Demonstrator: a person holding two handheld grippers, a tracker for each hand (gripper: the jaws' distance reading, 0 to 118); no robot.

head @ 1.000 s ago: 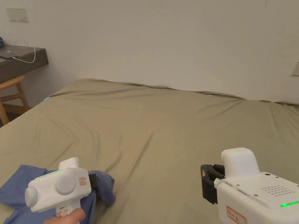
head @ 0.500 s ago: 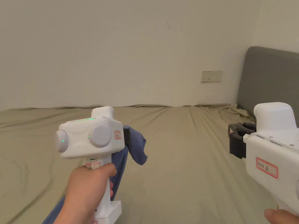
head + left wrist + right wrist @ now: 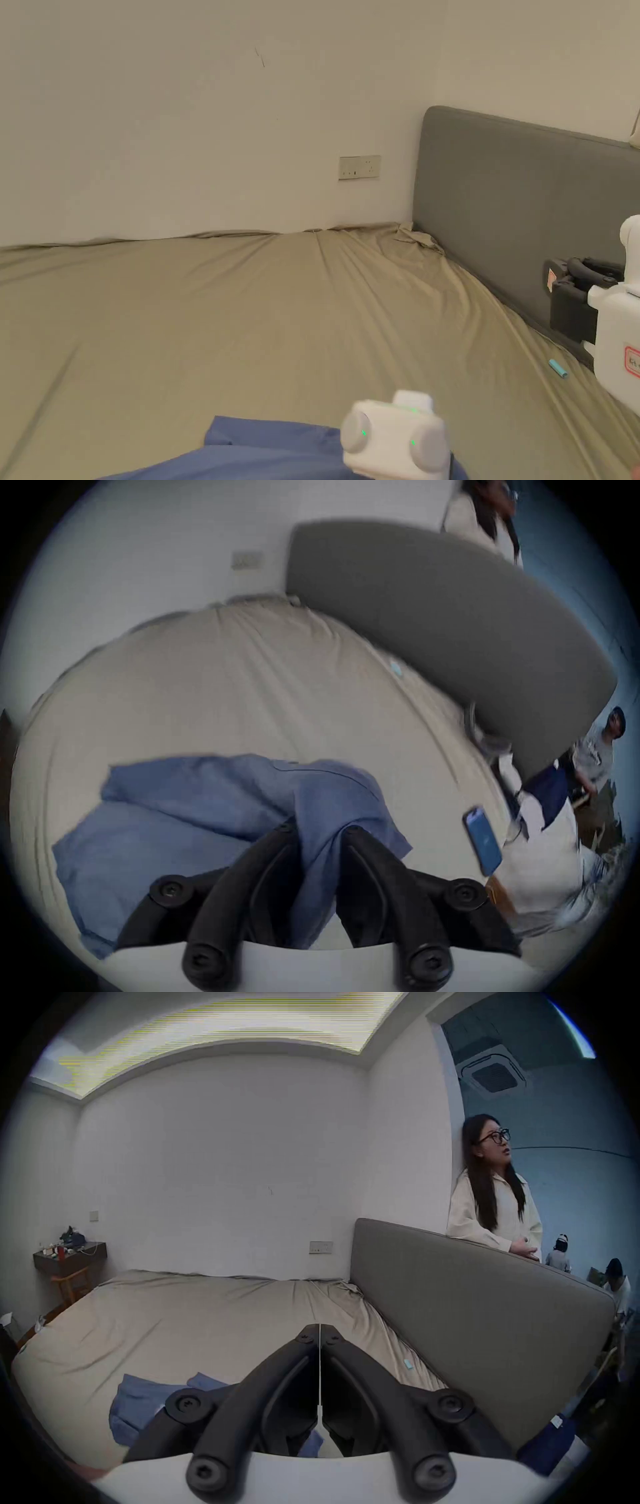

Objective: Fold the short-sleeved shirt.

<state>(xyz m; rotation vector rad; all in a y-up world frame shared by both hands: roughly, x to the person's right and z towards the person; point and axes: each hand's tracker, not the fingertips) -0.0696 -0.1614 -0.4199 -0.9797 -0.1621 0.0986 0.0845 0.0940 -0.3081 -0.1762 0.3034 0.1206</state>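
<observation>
The blue short-sleeved shirt [image 3: 269, 445] lies crumpled on the olive bed sheet [image 3: 250, 312] at the near edge of the head view. In the left gripper view, a raised fold of the shirt [image 3: 194, 812] runs up between the black jaws of my left gripper [image 3: 318, 828], which is shut on it. That gripper's white body [image 3: 397, 442] hides the grip in the head view. My right gripper [image 3: 319, 1333] is shut with nothing in it. It hovers at the right [image 3: 575, 294] near the headboard, away from the shirt [image 3: 138, 1400].
A grey padded headboard [image 3: 531, 206] borders the bed on the right. A small teal object [image 3: 558, 368] lies on the sheet beside it. A phone [image 3: 483, 840] rests near the bed's edge. A person [image 3: 495, 1206] stands behind the headboard. A dark desk [image 3: 69, 1258] is far left.
The head camera has swung right toward the headboard. My left gripper, which held the shirt up in the air, has come down low, and the shirt now rests on the sheet.
</observation>
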